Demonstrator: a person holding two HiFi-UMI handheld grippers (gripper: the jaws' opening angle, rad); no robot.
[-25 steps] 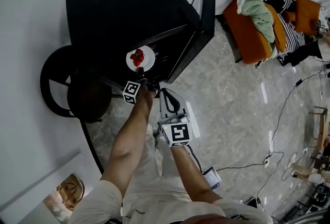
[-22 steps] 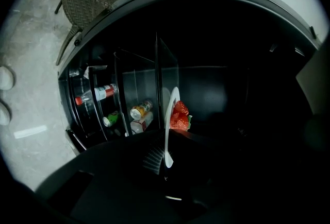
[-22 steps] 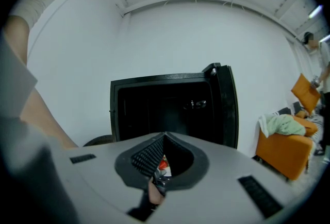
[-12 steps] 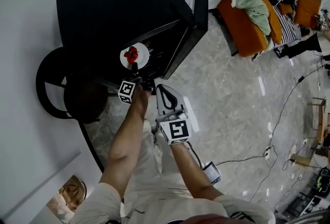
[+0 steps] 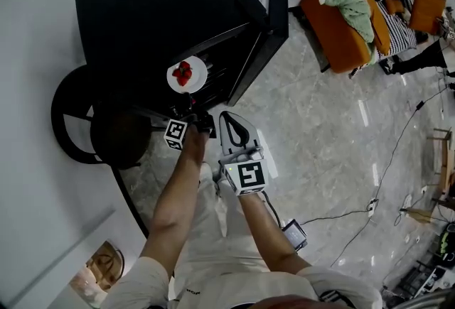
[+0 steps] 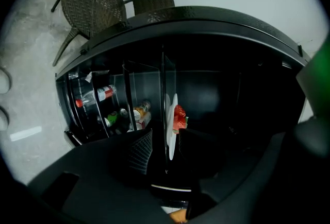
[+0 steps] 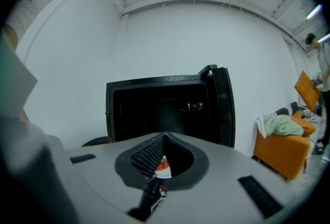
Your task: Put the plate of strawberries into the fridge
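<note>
Two hand-held grippers face an open black fridge [image 5: 156, 9], and the task's thing is already inside it: a round white plate [image 5: 200, 78] carrying red strawberries [image 5: 183, 73] lies flat on a dark shelf near the fridge's front edge. The plate sits straight ahead of the left hand-held gripper [image 6: 166, 151], whose jaws stand wide apart on either side of the near rim, with neither pad pressing on it. Being round, the plate has no long axis to line up with. The left hand-held gripper is clearly the nearer one. The grey right hand-held gripper [image 7: 165, 138] waits just beside and behind it, its jaws closed on nothing, on the side where the tall black fridge door [image 5: 269, 30] hangs open. Any retreat looks best made straight back along the gripper's own line, so that neither jaw clips the rim. A second ago the left jaws were clamped on that rim; they have just been opening, while the plate and both hands have barely shifted.
</note>
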